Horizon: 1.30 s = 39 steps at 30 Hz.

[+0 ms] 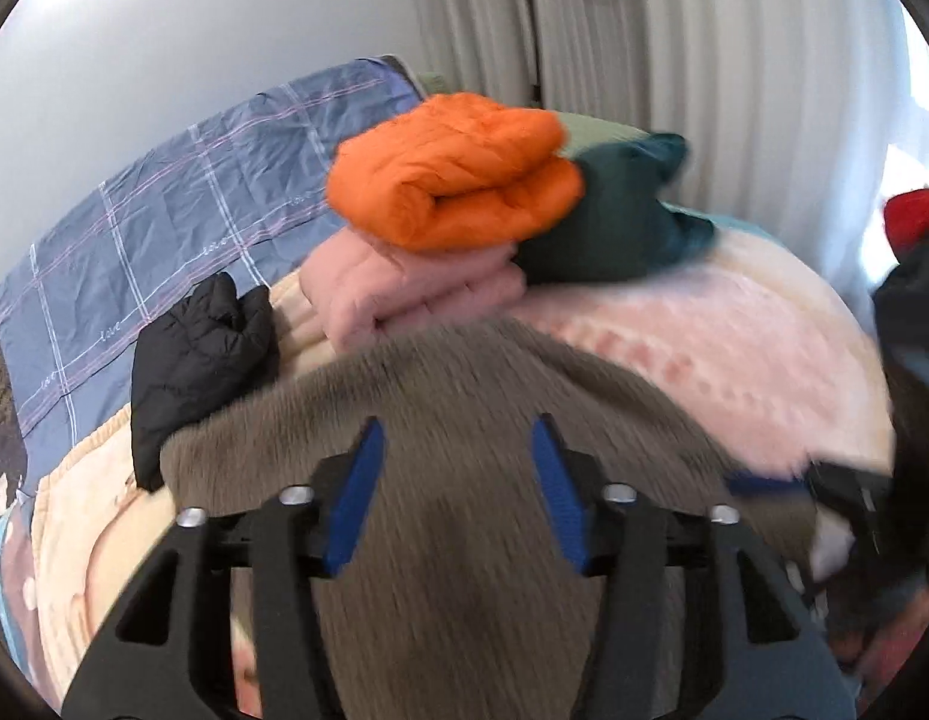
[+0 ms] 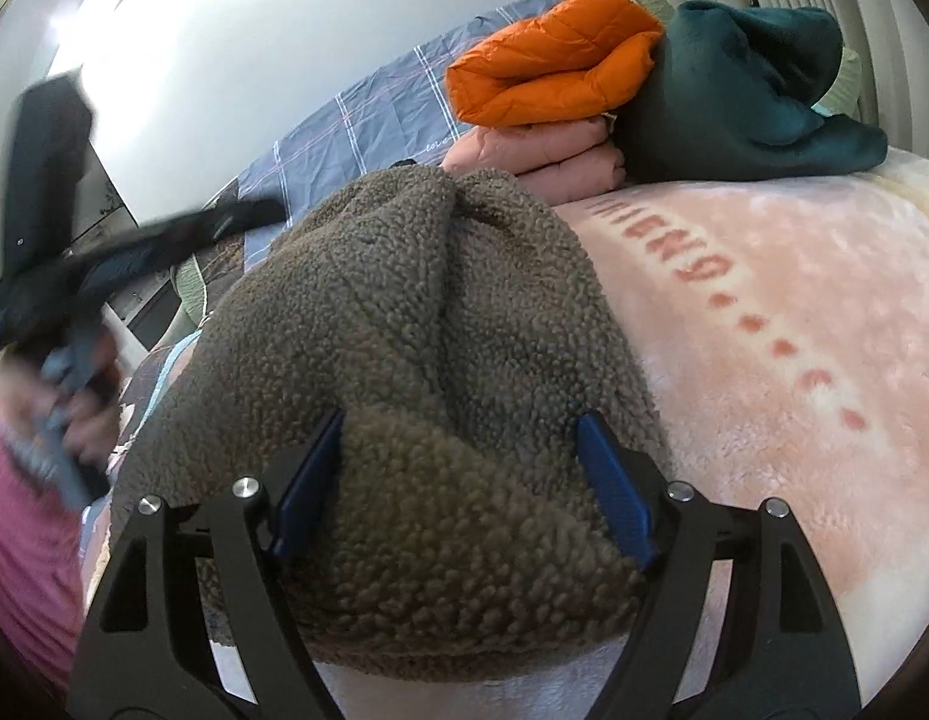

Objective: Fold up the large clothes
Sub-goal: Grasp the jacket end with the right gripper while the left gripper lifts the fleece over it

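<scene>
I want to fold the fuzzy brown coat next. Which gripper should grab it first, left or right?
Probably the right gripper: its open jaws already straddle a raised fold of the brown fleece coat, and its view is sharp. The left gripper is open over flat fleece, its view blurred.

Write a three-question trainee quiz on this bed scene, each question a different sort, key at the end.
1. True or false: the orange jacket lies on top of the folded pink garment.
2. Multiple choice: the brown fleece rests on a) the pink blanket, b) a chair, c) the floor.
3. Fill in: the right gripper has its fingers ____, one on each side of a fleece fold.

Key: 1 true; 2 a; 3 open.
</scene>
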Each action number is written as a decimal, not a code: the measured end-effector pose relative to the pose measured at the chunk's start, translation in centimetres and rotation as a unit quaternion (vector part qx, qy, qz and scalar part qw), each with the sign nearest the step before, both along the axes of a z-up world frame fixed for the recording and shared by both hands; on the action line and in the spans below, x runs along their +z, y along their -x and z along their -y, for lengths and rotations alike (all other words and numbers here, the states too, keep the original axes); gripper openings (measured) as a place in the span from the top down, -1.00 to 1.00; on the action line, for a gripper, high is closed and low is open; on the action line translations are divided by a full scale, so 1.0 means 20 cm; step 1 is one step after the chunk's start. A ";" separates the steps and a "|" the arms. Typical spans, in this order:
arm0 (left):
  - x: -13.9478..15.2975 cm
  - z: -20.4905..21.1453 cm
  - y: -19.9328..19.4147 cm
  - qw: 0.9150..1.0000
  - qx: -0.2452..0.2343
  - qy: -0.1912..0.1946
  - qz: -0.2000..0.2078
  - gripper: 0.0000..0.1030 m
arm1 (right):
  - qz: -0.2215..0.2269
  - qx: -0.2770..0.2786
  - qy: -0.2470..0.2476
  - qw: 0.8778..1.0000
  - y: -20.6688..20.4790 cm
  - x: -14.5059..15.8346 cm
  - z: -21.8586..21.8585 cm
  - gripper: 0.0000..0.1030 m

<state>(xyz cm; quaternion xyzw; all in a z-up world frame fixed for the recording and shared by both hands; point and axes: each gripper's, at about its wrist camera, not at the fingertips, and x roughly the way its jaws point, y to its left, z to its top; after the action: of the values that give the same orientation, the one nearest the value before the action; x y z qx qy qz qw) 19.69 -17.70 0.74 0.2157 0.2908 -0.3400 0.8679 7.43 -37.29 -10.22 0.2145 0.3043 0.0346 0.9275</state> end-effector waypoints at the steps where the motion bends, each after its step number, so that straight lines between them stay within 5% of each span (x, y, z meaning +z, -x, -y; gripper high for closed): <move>1: -0.05 -0.01 0.06 1.000 -0.013 -0.019 0.000 0.24 | 0.002 -0.002 0.003 1.000 0.04 0.01 -0.01 -0.53; 5: -0.27 -0.02 0.18 0.996 -0.011 -0.061 0.064 0.32 | 0.003 -0.005 0.021 1.000 0.05 0.03 -0.04 -0.55; 11: -0.24 -0.01 0.13 0.998 -0.013 -0.051 0.036 0.33 | 0.018 -0.039 0.060 0.997 0.11 0.15 -0.06 -0.53; 13: -0.24 -0.02 0.12 0.999 -0.013 -0.043 0.030 0.33 | 0.055 -0.043 0.062 0.996 0.20 0.22 -0.05 0.10; 16: -0.24 -0.02 0.12 0.999 -0.012 -0.038 0.031 0.33 | 0.066 -0.032 0.079 0.994 0.23 0.24 -0.04 0.56; 18: -0.24 -0.01 0.11 0.999 -0.013 -0.034 0.028 0.33 | -0.001 -0.025 0.076 0.997 0.11 0.09 -0.02 0.57; 20: -0.24 0.00 0.10 0.999 -0.013 -0.028 0.021 0.33 | -0.006 -0.046 0.083 0.996 0.07 -0.03 0.02 0.61; 24: -0.20 0.01 0.16 0.998 -0.002 -0.034 0.060 0.26 | -0.016 -0.054 0.079 0.995 0.08 0.01 0.01 0.56; 26: -0.16 -0.07 0.20 0.998 0.022 -0.012 0.059 -0.08 | -0.012 -0.052 0.117 0.992 0.09 0.03 -0.03 0.56; 31: -0.08 -0.38 0.47 0.996 0.049 0.047 0.053 -0.45 | -0.010 -0.053 0.099 0.994 0.08 0.01 -0.01 0.54; 39: -0.37 -0.50 0.86 0.997 0.064 -0.021 0.044 -0.61 | -0.009 -0.051 0.099 0.994 0.08 0.01 -0.03 0.54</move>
<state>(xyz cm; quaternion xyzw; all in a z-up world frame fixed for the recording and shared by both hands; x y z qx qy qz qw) 2.50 -7.75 -6.72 0.2295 0.2730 -0.2681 0.8949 5.83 -36.76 -9.93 0.1367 0.3037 -0.0449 0.9419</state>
